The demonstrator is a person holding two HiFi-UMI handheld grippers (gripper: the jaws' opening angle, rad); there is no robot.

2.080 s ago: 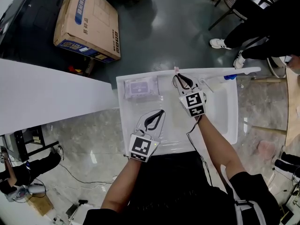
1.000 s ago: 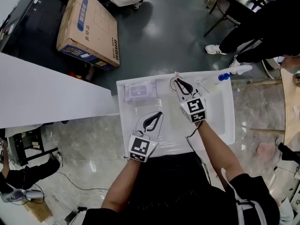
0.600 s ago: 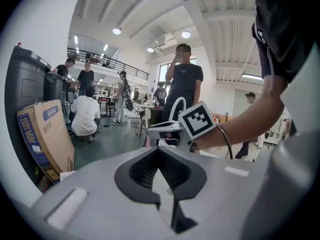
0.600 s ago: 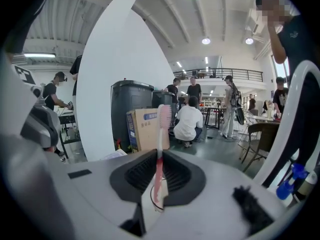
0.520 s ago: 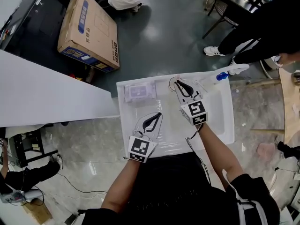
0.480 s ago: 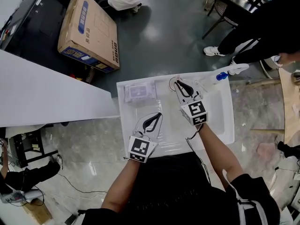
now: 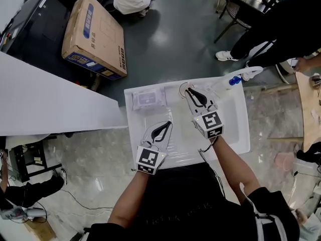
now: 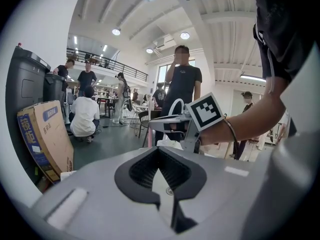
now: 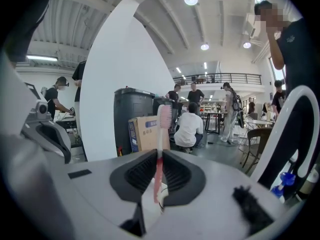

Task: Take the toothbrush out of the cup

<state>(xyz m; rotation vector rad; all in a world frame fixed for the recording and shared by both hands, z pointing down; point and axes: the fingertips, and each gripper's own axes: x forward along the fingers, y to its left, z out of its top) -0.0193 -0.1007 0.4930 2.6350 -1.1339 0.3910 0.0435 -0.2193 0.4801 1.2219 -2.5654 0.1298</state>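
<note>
A pink toothbrush (image 9: 161,134) stands upright between the jaws of my right gripper (image 9: 160,153), which is shut on its handle. Its bristle head sticks up above the jaws. In the head view my right gripper (image 7: 189,91) hovers at the far middle of the white basin (image 7: 235,129), right over the clear cup (image 7: 181,87), whose round rim shows beside the fingertips. Whether the brush's lower end is still inside the cup is hidden. My left gripper (image 7: 169,124) rests nearer to me on the basin, jaws shut and empty (image 8: 159,150).
A pack of wipes (image 7: 149,98) lies at the basin's far left. A white faucet (image 7: 246,73) with a blue piece arches over the far right corner. Beyond it are a cardboard box (image 7: 93,31), a white panel (image 7: 50,102) and people standing and crouching.
My right gripper has risen a little with the toothbrush in it. The left gripper has stayed where it was.
</note>
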